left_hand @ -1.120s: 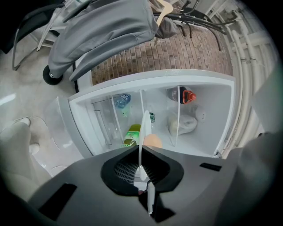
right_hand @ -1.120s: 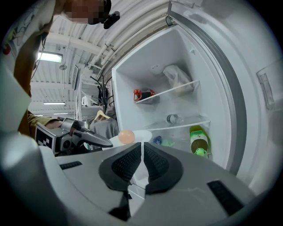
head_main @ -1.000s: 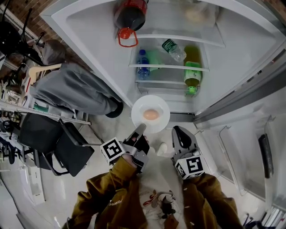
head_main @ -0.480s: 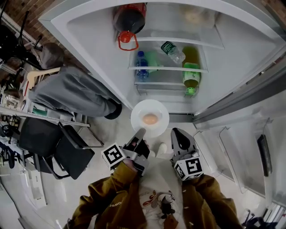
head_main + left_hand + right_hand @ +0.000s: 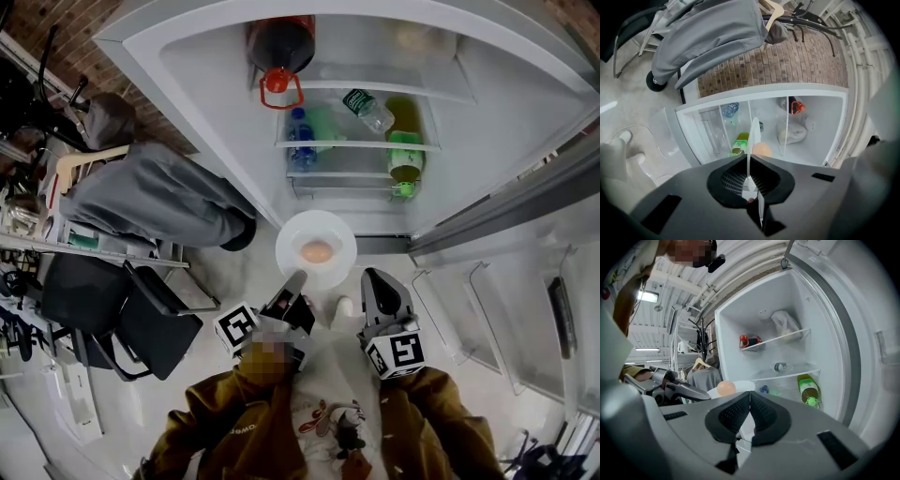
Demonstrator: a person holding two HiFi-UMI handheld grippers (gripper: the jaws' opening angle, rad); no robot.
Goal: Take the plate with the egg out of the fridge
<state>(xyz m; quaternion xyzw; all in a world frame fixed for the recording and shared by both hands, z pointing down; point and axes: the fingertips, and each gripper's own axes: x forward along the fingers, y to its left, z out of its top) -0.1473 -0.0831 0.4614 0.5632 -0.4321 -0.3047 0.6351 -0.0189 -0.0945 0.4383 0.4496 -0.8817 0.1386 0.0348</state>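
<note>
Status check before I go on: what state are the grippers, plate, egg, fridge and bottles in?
Left hand-held gripper: shut on the plate's rim.
Right hand-held gripper: shut, nothing between its jaws.
Plate: held roughly level, out in front of the fridge.
Egg: whole, resting on the plate.
Fridge: door open.
Cola bottle: capped, inside the fridge.
Green bottle: capped, inside the fridge.

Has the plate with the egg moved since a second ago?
No. In the head view the plate, in the left tongs, keeps its place below and left of the green bottle.
</note>
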